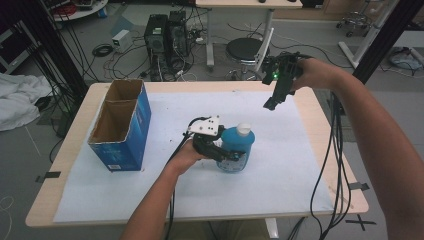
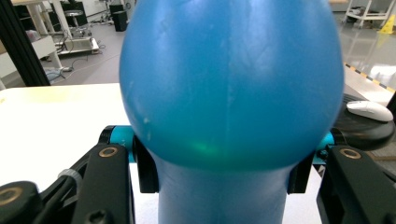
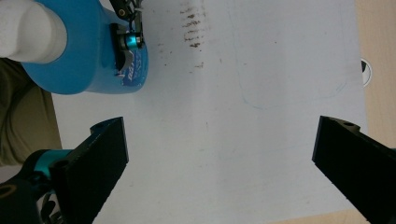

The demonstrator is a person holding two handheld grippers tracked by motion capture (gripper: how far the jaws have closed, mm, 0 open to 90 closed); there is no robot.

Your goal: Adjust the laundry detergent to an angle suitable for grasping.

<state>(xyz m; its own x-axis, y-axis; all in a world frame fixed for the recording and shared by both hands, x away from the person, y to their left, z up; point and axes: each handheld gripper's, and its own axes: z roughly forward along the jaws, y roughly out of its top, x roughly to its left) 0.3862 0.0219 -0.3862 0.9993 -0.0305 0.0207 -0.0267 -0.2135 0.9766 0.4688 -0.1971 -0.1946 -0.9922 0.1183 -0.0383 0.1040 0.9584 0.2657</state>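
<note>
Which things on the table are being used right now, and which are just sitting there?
Being used:
- blue bottle with a white cap, standing on the white sheet
- left gripper, jaws closed on the bottle's narrow waist
- right gripper, held up in the air, jaws wide apart, holding nothing

Just sitting there:
- blue cardboard box, open at the top, apart from the bottle
- white sheet covering the table

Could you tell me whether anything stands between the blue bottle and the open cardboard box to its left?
Nothing visible does: bare white paper lies between the blue bottle, clamped in the left tool, and the cardboard box.
</note>
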